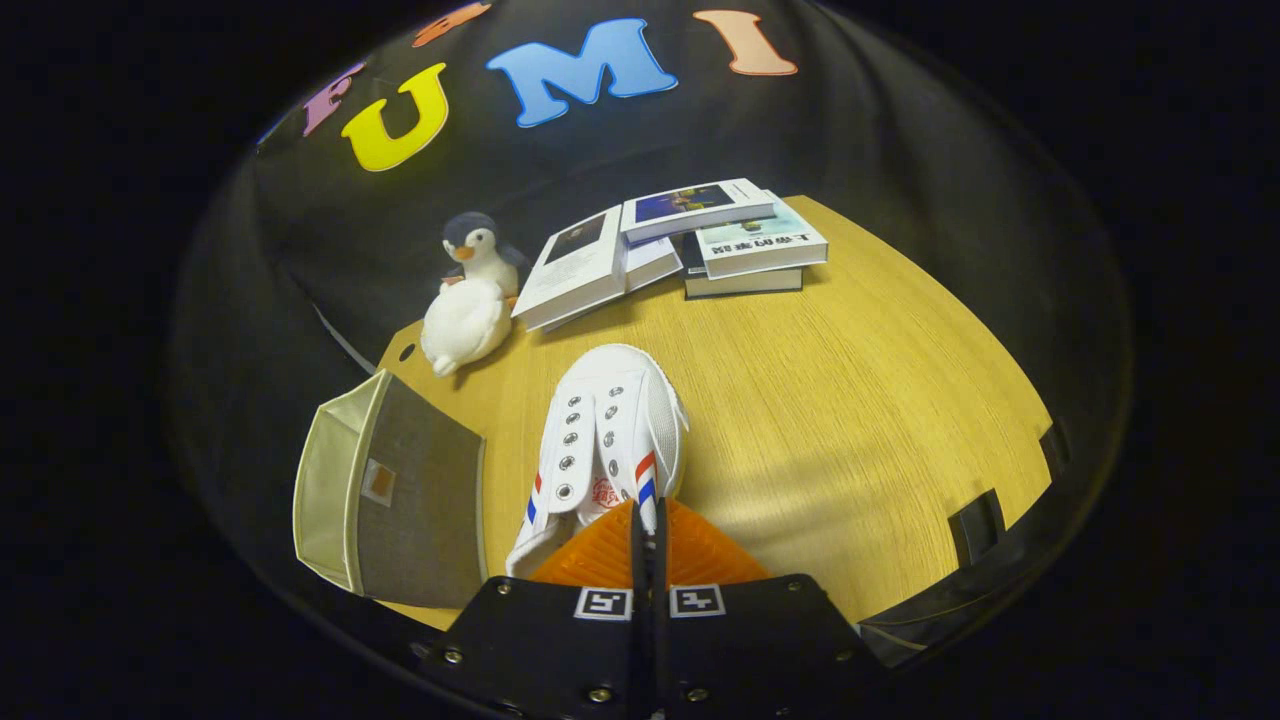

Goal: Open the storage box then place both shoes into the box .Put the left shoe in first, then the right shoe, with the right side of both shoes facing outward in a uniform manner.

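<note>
- Gripper (646, 520): fingers pressed together with hardly any gap, clenched on the thin rear collar of the white shoe (608, 440), as far as can be judged; the exact contact is hidden behind the fingers.
- Shoe hangs just ahead of the fingers, toe pointing away toward the far edge of the wooden table (850, 400), seemingly lifted above the table's middle.
- Probably light: canvas upper, soft and easy to bend, rubber toe cap stiffer. Not fragile.
- Canvas gives good friction, so little risk of slipping, but the toe may sag or swing when held by the heel edge only.
- Best place to hold: the heel collar or the tongue edge, where the cloth is thin enough for the jaws.
- Storage box (395, 495): at the table's near left corner, beside the shoe, fabric, looks soft-walled; open or shut cannot be told for sure.
- Count: one shoe, one box.
- Others: books (680, 245), about four, at the far edge; one penguin toy (478, 250) and one white plush toy (465, 325) at the far left corner.
</note>
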A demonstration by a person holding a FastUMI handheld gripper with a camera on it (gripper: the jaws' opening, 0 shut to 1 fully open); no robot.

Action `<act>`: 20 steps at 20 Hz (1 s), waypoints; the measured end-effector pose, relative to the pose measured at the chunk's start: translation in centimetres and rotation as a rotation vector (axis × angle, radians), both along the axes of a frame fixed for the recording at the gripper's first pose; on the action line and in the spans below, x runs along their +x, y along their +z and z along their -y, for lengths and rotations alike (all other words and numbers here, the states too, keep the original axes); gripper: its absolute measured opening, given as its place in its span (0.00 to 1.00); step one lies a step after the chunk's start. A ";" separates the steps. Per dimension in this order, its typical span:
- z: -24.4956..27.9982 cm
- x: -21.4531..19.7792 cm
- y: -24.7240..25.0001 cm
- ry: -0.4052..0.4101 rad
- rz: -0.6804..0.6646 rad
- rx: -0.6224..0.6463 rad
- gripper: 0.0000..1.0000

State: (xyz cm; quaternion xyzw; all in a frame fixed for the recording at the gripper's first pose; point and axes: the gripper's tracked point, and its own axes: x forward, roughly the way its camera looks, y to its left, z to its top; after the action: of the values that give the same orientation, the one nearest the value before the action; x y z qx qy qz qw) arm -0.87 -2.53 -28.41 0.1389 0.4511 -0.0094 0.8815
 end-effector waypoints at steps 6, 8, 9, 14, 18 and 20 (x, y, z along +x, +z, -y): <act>-5.2 0.9 3.6 0.033 0.049 0.104 0.00; -7.0 1.1 4.9 0.054 0.066 0.122 0.00; -7.8 1.2 5.5 0.073 0.070 0.124 0.00; -11.9 1.7 7.8 0.124 0.107 0.133 0.00; -15.3 1.8 8.4 0.166 0.112 0.130 0.00; -17.0 1.7 8.5 0.182 0.113 0.133 0.00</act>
State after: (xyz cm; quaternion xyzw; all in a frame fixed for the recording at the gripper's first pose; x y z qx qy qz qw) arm 0.81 14.52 -19.95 0.1556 0.4110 0.1085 0.8917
